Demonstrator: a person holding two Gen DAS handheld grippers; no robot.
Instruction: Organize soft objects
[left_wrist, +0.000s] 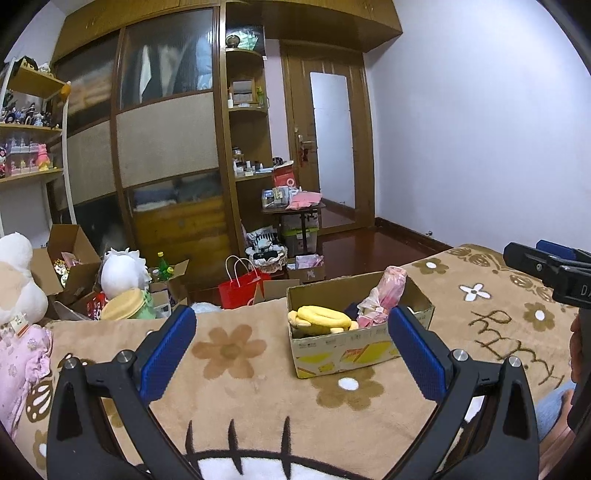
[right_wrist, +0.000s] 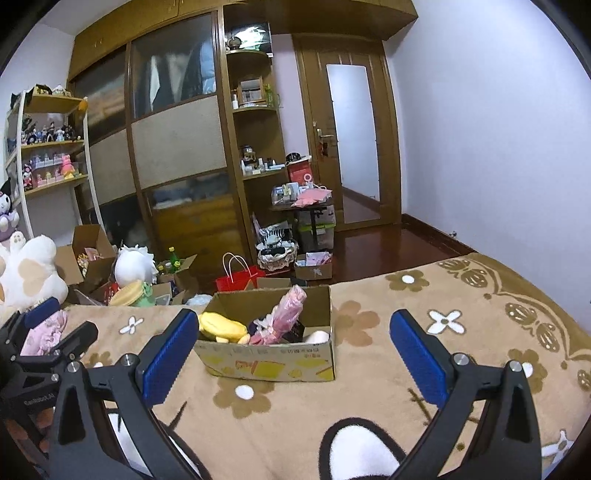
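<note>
Nearest, the left hand-held gripper (left_wrist: 291, 354) and the right hand-held gripper (right_wrist: 291, 358) both hover over the flower-patterned blanket (right_wrist: 461, 354) on the bed, each with its blue pads spread wide and nothing between them. Just beyond stands an open cardboard box (right_wrist: 273, 363) on the blanket, holding a yellow plush (right_wrist: 221, 326) and a pink wrapped toy (right_wrist: 284, 314) — the pink one leaning upright. Further off, a white plush (right_wrist: 135, 264) sits among boxes on the floor, before the wooden wardrobe (right_wrist: 177, 147).
</note>
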